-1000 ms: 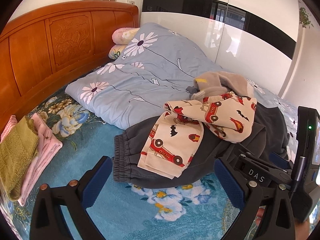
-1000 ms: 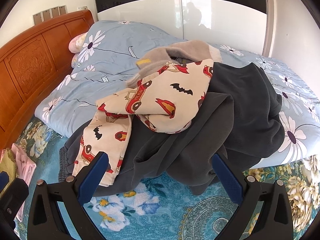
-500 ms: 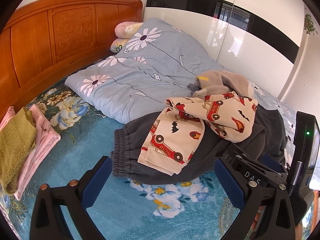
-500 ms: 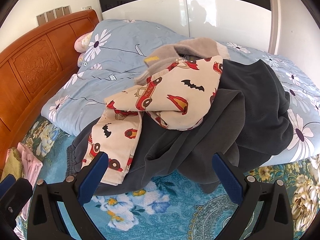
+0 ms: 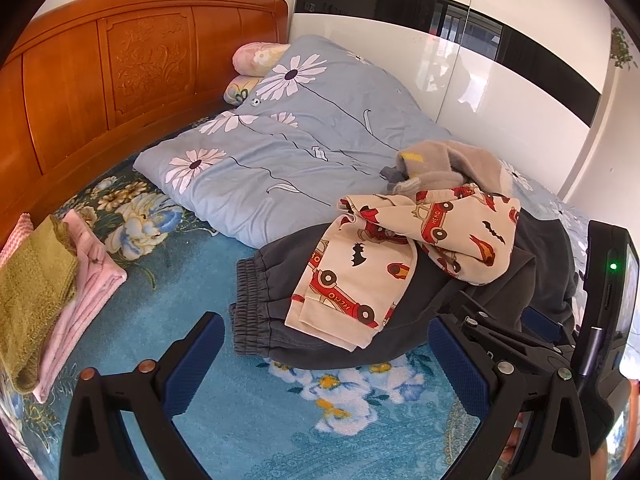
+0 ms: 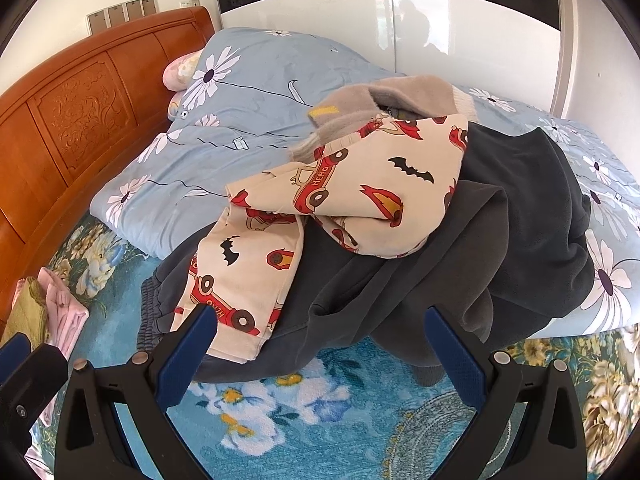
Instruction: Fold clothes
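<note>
Left wrist view shows the left gripper with fingers wide apart over the blue floral bedsheet, holding nothing. Beyond it lies the pile: cream car-print pyjamas on dark grey trousers. Right gripper also stands apart, empty, near the pile. Folded pink and green cloths rest far left.

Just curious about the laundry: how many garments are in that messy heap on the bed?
3 visible: a cream car-and-bat print piece on top, a fuzzy grey-beige knit behind it, and a dark grey sweat garment beneath. More may be hidden underneath.
</note>
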`<state>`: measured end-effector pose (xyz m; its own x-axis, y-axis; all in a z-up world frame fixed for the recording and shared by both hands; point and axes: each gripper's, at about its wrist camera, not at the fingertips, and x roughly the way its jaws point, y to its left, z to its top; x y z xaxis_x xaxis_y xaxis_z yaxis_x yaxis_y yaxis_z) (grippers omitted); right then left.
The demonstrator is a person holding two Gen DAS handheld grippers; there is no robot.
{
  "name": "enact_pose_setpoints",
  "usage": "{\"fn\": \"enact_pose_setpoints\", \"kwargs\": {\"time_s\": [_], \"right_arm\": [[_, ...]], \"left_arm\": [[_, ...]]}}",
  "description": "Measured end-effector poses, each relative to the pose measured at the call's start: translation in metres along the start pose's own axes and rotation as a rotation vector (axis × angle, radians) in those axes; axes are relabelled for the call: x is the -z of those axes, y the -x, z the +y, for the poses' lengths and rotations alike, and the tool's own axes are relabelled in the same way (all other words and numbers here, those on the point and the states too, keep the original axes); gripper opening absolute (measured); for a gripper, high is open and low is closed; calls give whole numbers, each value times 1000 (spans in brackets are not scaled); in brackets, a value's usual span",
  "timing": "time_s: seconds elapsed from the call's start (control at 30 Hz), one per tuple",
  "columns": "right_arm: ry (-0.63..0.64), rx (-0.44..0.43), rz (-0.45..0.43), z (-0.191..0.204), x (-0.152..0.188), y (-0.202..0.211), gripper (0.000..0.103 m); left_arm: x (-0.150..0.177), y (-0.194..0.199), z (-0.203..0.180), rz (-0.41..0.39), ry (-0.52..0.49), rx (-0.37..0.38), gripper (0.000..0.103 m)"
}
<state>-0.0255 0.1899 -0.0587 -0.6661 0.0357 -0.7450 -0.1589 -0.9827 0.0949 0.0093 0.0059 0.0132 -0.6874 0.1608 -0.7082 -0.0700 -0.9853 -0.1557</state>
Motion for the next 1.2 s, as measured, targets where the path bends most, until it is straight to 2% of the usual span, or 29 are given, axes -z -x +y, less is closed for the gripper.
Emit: {"fn": "enact_pose_setpoints", "kwargs": {"time_s": [0.33,0.4,0.47,0.53,0.63,0.73,0.77,0.83,0.87,0.97,1.03,1.1,1.2], "right_arm": [[19,8,8,3,0,-4,103],[11,-28,31,-3,-5,-12,103],[34,23,-4,-15,-16,-20,103],[120,136,-27,-25,-32,-37,103],[226,184,26,-32,-53,-68,103],[395,202,30,-15,-61,-89,100],[451,215,19,-8,-62,-94,98],[511,247,45,1,-65,-108,77],[519,260,65,1,-67,-116,70],[468,277,85,-6,-78,-120,49],[410,264,53,-13,-90,-109,23],[386,252,5,-16,-101,-91,16],[372,207,-75,-17,-112,-57,12]], "left_arm": [[8,-6,6,23,15,4,103],[16,-3,13,24,22,-3,103],[28,3,23,20,36,-20,103],[43,8,32,22,49,-44,103],[66,13,43,40,83,-73,103],[83,12,49,72,131,-72,103],[87,12,50,83,142,-73,103],[91,13,51,93,148,-81,103],[91,15,52,89,147,-86,103],[91,22,56,75,143,-102,103],[91,26,62,68,163,-107,103],[90,29,68,68,195,-102,103],[89,34,70,57,210,-86,103]]}}
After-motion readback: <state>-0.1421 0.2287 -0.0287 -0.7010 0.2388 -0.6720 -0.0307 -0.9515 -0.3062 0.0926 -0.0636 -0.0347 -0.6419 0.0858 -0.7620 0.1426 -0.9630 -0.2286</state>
